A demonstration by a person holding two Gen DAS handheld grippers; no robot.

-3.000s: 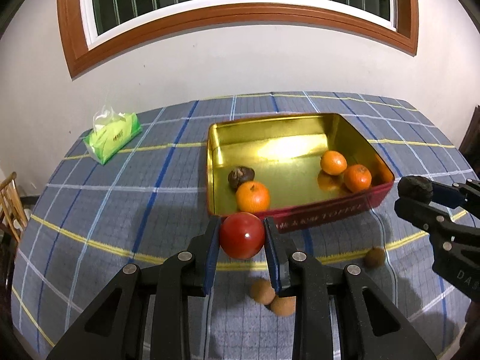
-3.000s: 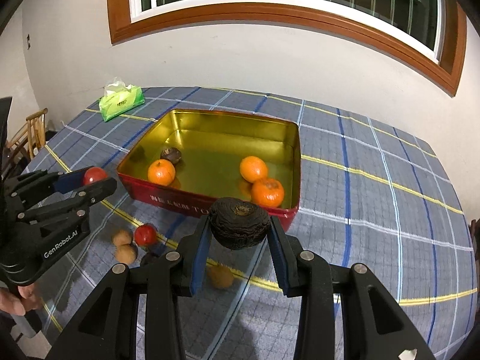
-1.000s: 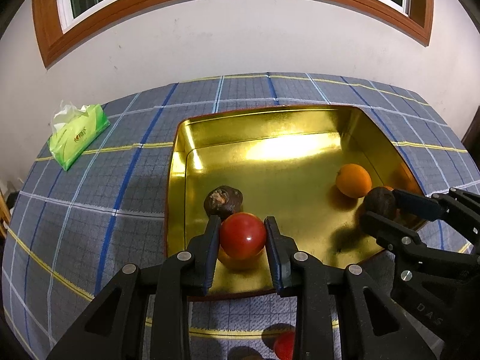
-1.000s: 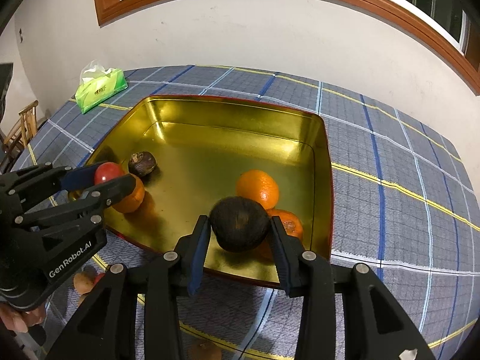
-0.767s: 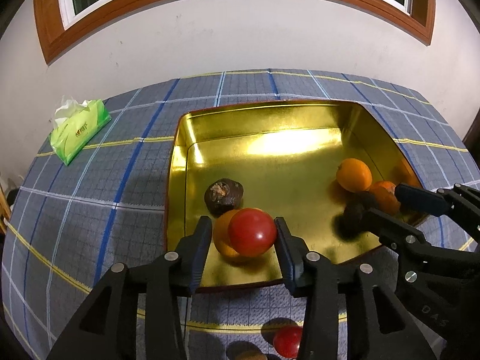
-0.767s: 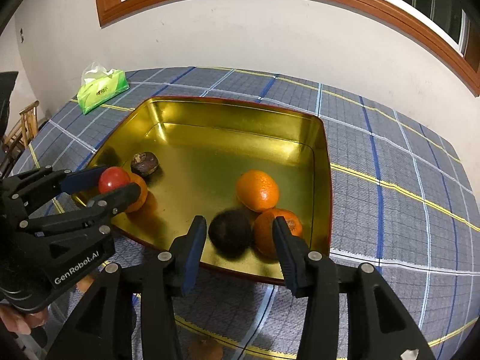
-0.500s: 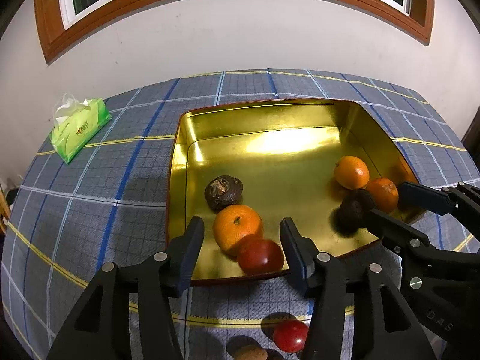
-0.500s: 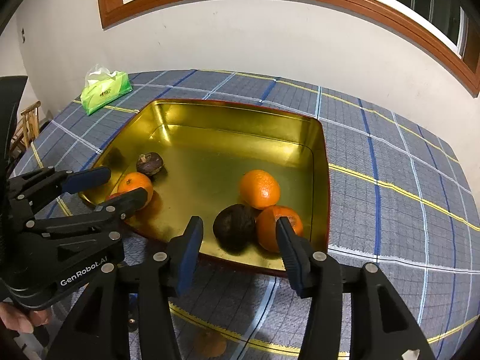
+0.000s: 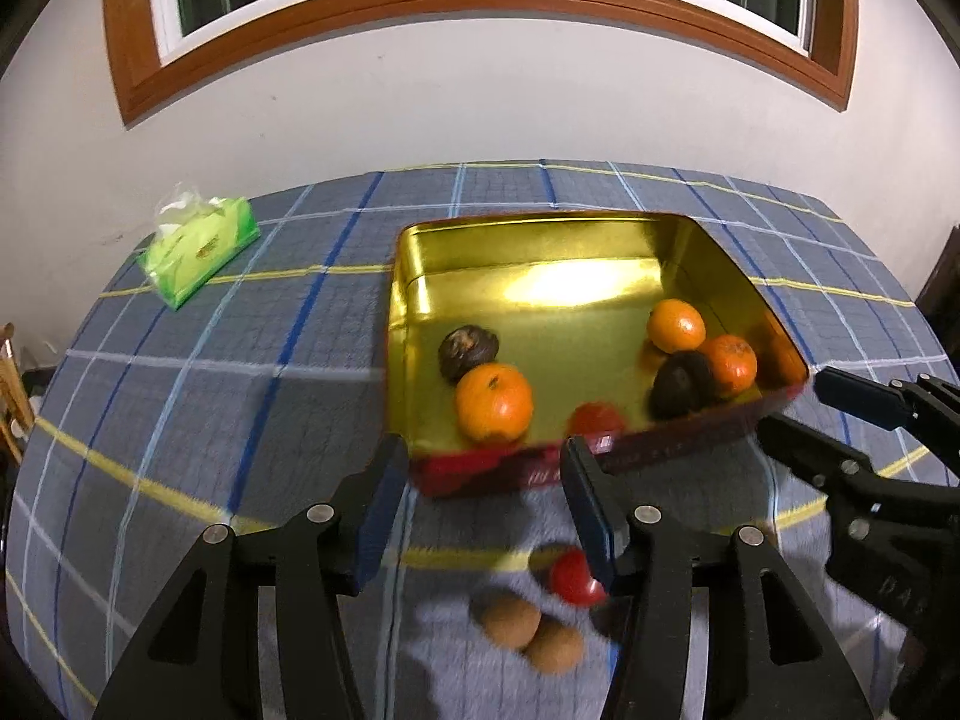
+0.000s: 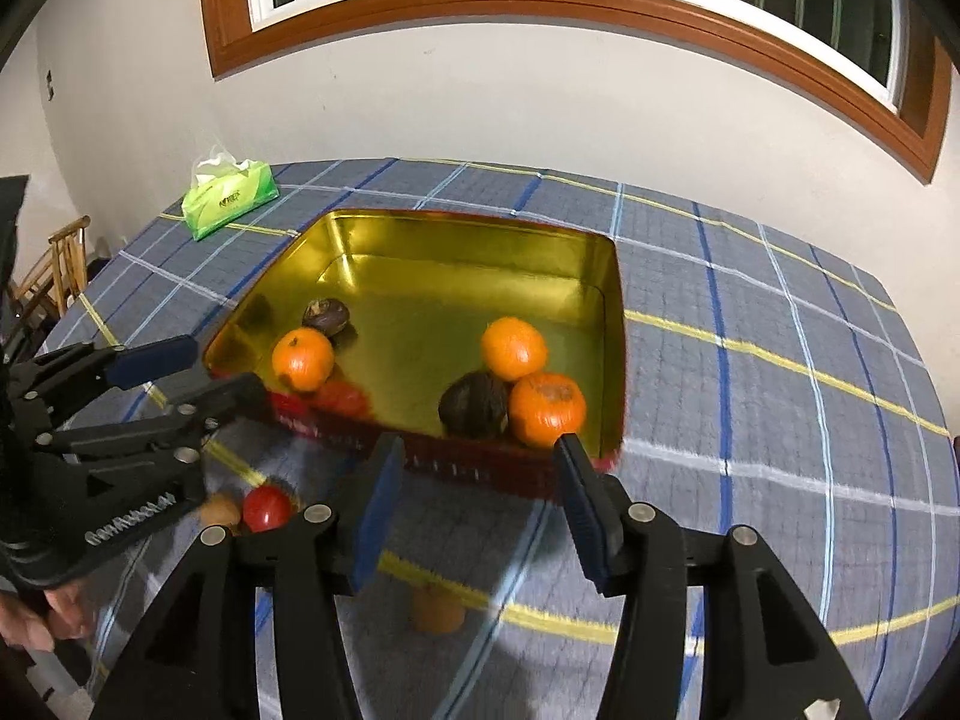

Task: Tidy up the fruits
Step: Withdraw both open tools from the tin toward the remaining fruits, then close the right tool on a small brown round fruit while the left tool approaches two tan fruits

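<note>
Left wrist view: the left gripper (image 9: 477, 501) stands wide apart with nothing between its blue pads, hovering over the plaid tablecloth (image 9: 198, 396) just short of the gold tin (image 9: 540, 246); inside the tin lie an orange (image 9: 493, 402) near the front wall, a dark wrinkled fruit (image 9: 467, 350) touching it from behind, a red tomato (image 9: 595, 420) tucked against the front wall, and at the far right a dark avocado-like fruit (image 9: 681, 384) beside two more oranges (image 9: 702, 342); still loose on the cloth, near the gripper, are a second tomato (image 9: 570, 577) and two brown round fruits (image 9: 531, 633) touching each other; the right gripper (image 9: 807, 405) juts in from the right edge, also empty; a green tissue pack (image 9: 198, 249) sits well apart at the far left.

Right wrist view: the right gripper (image 10: 477, 501) is parted and empty, just before the tin's red front wall (image 10: 480, 471); the loose tomato (image 10: 266, 509) and one brown fruit (image 10: 219, 510) lie beside the left gripper (image 10: 198, 372), and a small orange-brown fruit (image 10: 438, 609) rests on the cloth below the pads.

Handling, as a judgement: the loose tomato looks smooth, soft-skinned and prone to roll or bruise, so a light squeeze across its widest middle seems best; the brown fruits look light and firm, and should be taken one at a time since they touch.
</note>
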